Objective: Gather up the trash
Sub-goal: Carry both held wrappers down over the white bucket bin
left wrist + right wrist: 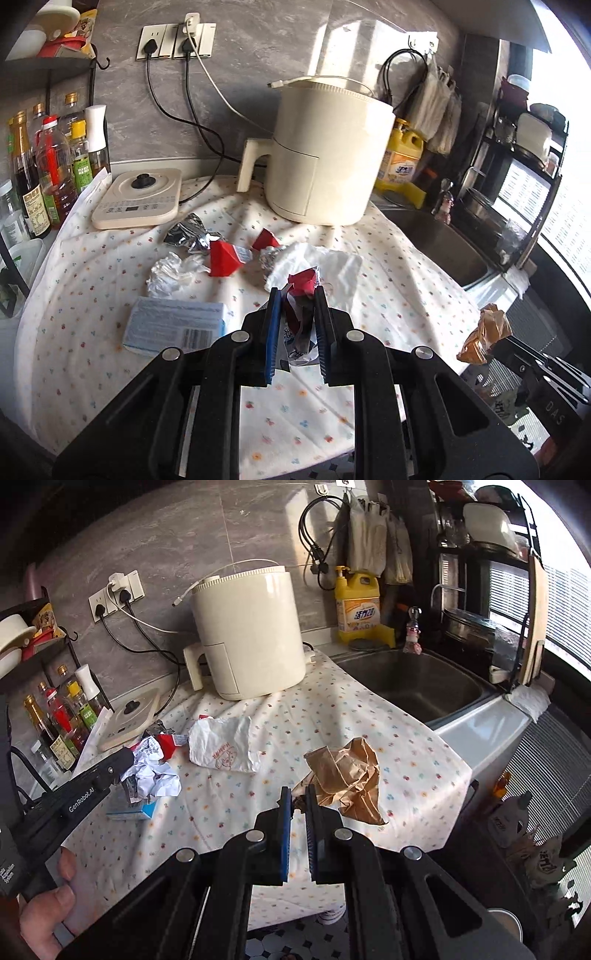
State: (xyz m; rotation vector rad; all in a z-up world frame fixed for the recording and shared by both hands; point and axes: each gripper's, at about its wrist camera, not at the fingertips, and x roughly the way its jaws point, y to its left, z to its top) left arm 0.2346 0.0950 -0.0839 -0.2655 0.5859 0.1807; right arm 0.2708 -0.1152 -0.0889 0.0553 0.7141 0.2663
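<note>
Crumpled brown paper (347, 775), creased and stiff-looking, is pinched at one corner by the right tool (299, 801), its blue ribbed pads nearly together on it; the rest hangs above the tabletop's flower-dotted cloth (406, 738). The left tool (297, 306) is likewise clamped tight on a wad of crinkled red-and-white wrapper (301, 295), held over the cloth. More trash lies on the cloth: a shiny silver foil wrapper (186, 234), a folded red carton piece (221, 258), a wrinkled clear plastic film (168, 273), a flat white paper bag (221, 746) and a pale blue rectangular packet (173, 326). A smooth cream cylindrical appliance (328, 155) stands behind.
</note>
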